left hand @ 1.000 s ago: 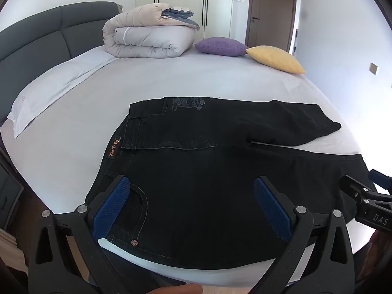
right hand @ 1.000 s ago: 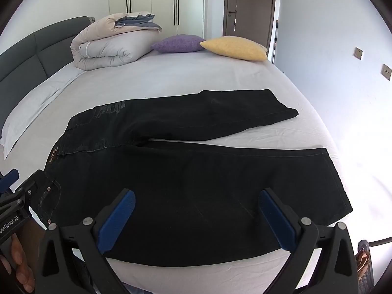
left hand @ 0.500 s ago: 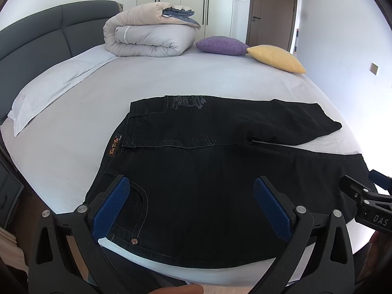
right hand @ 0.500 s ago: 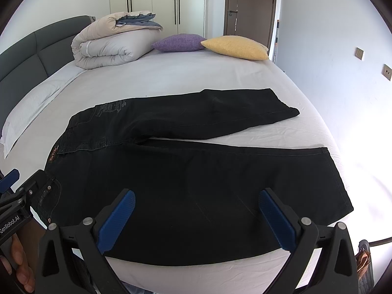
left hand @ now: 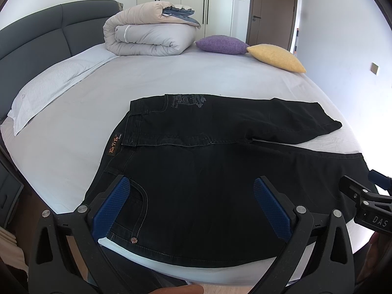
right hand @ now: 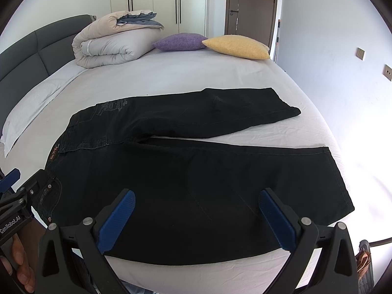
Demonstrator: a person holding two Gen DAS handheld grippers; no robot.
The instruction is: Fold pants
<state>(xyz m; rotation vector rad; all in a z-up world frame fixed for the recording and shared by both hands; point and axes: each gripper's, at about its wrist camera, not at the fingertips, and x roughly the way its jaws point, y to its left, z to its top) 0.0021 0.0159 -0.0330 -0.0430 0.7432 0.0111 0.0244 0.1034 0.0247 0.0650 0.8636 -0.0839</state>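
**On the bed: one pair of pants, two grippers**

On the pale sheet of the bed [left hand: 171,78], one pair of black pants [left hand: 208,183], spread flat, waistband to the left, two legs running right and parted in a narrow V. Near the waistband, an orange-lettered tag, too small to read; on the far hip, grey embroidery, unreadable.

Behind, against the grey headboard [left hand: 36,39]: one rolled duvet [left hand: 149,39], one purple cushion [left hand: 221,44], one yellow cushion [left hand: 276,57], one white pillow [left hand: 54,83].

Low over the near edge, left gripper [left hand: 193,205] above the hip pocket, jaws wide apart, nothing between them. Right gripper [right hand: 196,218] above the near leg, jaws likewise wide apart and empty. "DAS" legible on the right gripper's side, "GenRobot.AI" on the left's.

Compared with half a second ago: barely any change, pants unmoved, both grippers almost where they were.
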